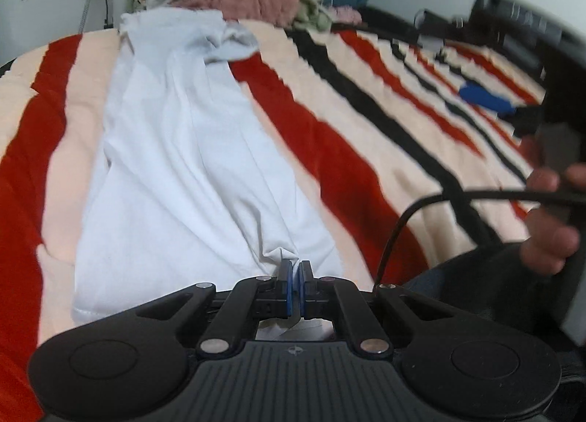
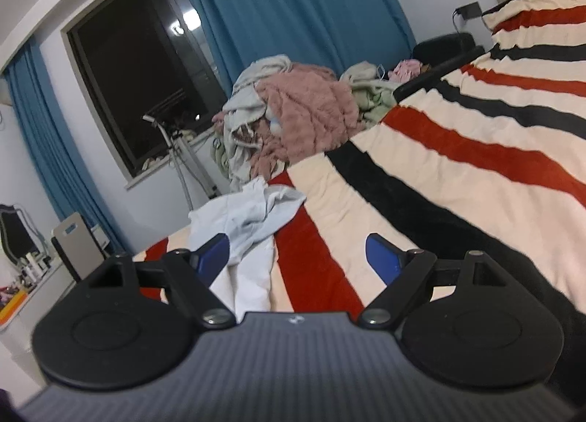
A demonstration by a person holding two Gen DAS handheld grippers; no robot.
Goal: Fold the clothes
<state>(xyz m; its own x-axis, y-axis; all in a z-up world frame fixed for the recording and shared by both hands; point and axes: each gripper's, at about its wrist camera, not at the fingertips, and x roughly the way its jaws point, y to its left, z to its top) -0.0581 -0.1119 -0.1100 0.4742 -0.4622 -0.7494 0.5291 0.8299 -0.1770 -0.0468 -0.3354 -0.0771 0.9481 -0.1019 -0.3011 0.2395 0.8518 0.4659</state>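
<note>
Striped blanket covers the bed, a white garment laid lengthwise. Left gripper pinches its near hem, jaws closed; right gripper hangs empty, jaws wide. Next, probably, it must grab the near hem's other corner.

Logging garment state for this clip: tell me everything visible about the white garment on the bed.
The white garment is thin, creased woven-looking cloth, laid out long and narrow on the striped blanket. Its far end, near the clothes pile, is bunched and rumpled. The left gripper is shut on a puckered bit of the near edge. The right gripper is open above it, not touching.
</note>
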